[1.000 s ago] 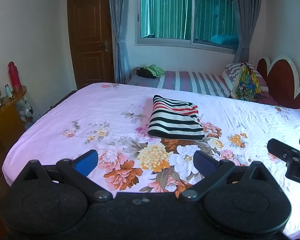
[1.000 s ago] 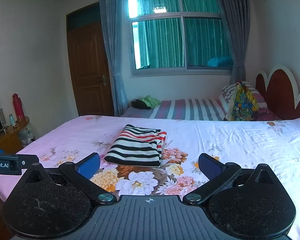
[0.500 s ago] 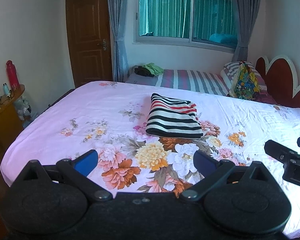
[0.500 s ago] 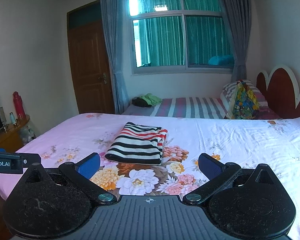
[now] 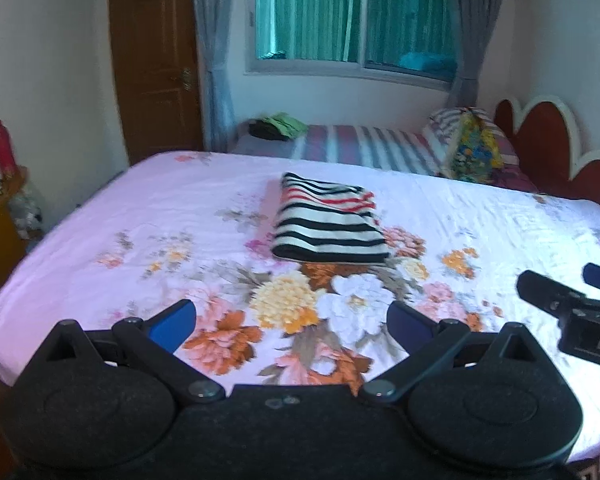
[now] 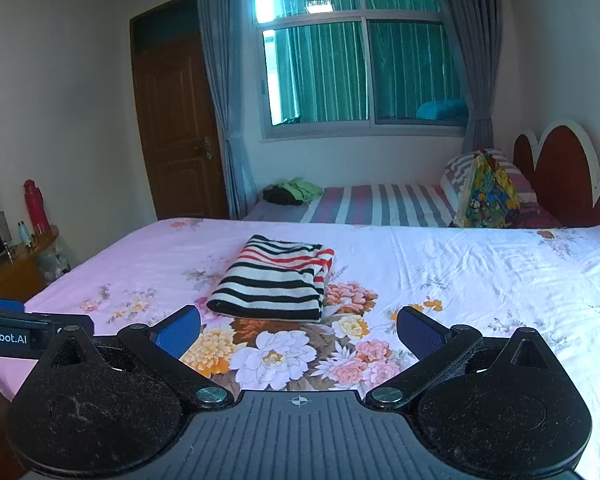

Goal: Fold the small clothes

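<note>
At the bottom of the left wrist view, the black left hand-held gripper has its two blue fingertips spread wide, with nothing between them; its lower body is cut off by the frame edge. The right wrist view shows the same for the right hand-held gripper: blue pads far apart and empty. At the right edge of the left view only a part of the right tool appears, with a label cut to the letters "DA".

Both tools are above the near part of the bed with a pink floral sheet. The folded black, white and red striped garment lies flat in the middle of the frame, apart from both tools. The left view is a little blurred.

Farther, in the upper middle, a second bed with a striped cover carries a small green and dark pile of clothes; what they are I cannot tell. A colourful patterned bag partly hides the pillow behind it.
</note>
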A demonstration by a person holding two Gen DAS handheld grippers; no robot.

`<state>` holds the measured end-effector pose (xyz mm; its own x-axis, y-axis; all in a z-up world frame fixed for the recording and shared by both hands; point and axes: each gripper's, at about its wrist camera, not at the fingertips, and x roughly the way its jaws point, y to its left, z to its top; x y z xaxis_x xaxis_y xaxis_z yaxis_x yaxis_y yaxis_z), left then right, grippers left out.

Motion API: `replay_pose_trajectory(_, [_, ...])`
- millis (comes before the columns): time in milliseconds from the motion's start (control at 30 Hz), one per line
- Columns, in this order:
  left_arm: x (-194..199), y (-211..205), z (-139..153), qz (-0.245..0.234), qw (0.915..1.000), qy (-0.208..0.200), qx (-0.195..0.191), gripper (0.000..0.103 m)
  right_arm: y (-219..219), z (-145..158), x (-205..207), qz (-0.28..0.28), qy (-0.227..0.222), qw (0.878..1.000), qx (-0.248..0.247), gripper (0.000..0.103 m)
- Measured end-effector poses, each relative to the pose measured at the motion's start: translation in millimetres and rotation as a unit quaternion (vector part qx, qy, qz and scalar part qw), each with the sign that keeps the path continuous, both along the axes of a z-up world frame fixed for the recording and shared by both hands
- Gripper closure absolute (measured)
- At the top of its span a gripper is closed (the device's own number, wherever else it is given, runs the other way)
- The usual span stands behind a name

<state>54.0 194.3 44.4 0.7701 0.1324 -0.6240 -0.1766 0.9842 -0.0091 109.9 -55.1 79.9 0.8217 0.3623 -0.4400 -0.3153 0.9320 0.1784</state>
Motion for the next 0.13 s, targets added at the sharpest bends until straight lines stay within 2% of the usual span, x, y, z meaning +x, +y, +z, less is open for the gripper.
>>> replay_pose_trajectory(133, [9.0, 5.1, -6.0, 0.005, 0.9998, -0.011, -0.015, 0.001, -1.2, -6.7, 7.0, -0.004, 0.01, 1.0, -0.005, 0.0])
